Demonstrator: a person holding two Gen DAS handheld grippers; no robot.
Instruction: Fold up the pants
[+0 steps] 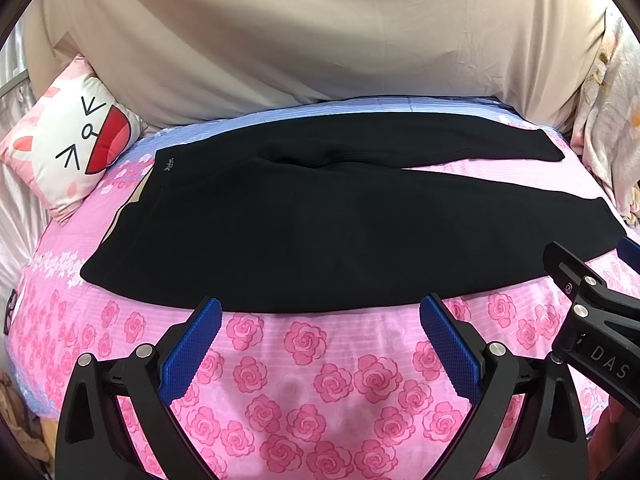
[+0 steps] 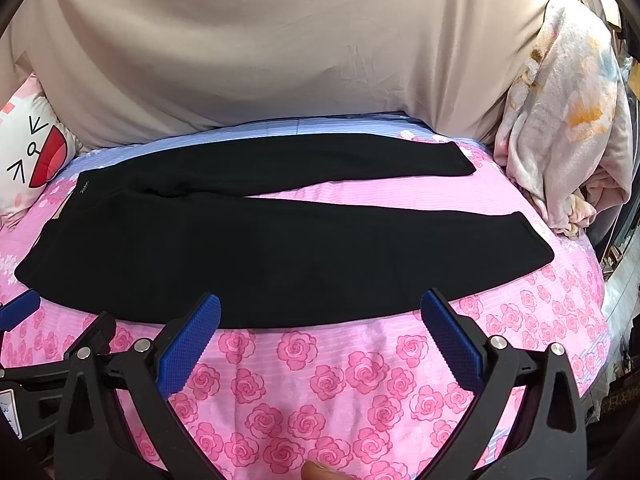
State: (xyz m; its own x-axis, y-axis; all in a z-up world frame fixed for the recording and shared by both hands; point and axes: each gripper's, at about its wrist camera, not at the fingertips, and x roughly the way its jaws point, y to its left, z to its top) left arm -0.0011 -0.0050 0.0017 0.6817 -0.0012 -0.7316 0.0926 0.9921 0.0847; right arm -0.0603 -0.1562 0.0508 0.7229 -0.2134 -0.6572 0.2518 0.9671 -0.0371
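FINGERS: left gripper (image 1: 320, 308) and right gripper (image 2: 320, 306) both spread wide, gripping nothing, poised at 6 o'clock of pants | PANTS (image 1: 320, 224): flat on bed (image 1: 320, 380), waist 9 o'clock, legs splayed toward 3 | RISK: pinching the bedsheet (image 2: 320, 360) with the near leg; limp cloth bunching, crooked fold | CONTAINERS: none visible

Black pants (image 1: 320, 220) on pink rose-patterned bedsheet (image 1: 304, 380); blue fingers (image 1: 192, 352).
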